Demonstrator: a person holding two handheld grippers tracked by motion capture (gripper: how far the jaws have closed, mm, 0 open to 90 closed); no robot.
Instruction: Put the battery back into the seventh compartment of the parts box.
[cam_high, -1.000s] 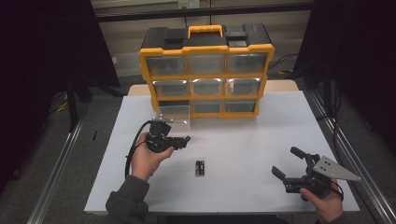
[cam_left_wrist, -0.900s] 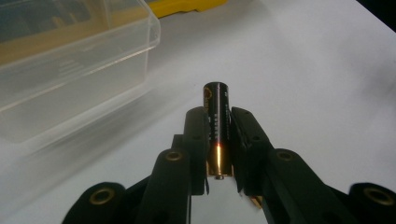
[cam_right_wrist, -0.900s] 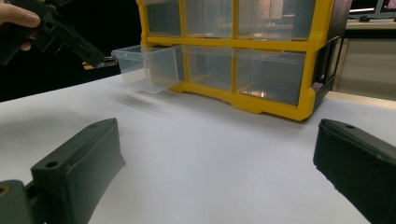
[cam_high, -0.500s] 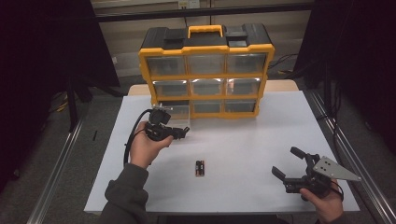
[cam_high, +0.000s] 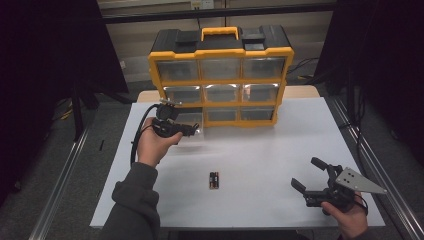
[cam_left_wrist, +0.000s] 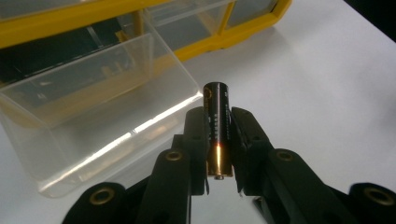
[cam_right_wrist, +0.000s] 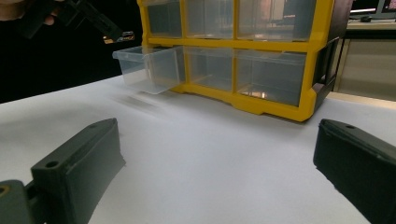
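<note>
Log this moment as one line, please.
left gripper: shut on battery | by open drawer | right gripper: open, idle | batteries on table

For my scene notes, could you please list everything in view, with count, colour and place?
Drawer cabinet: one, yellow frame, black top, clear drawers, at the table's far edge.
Pulled-out drawer: one, clear, looks empty, bottom left of the cabinet.
Held battery: one, black and copper, clamped between the left gripper's jaws beside the pulled-out drawer.
Batteries on the table: seemingly two, dark, lying side by side mid-table.
Table: one, white.
Left gripper: one, black, shut on the held battery, raised near the cabinet's lower left.
Right gripper: one, black with a grey plate, jaws open, low over the table's near right.
Hands: two, left with a grey sleeve, right.
</note>
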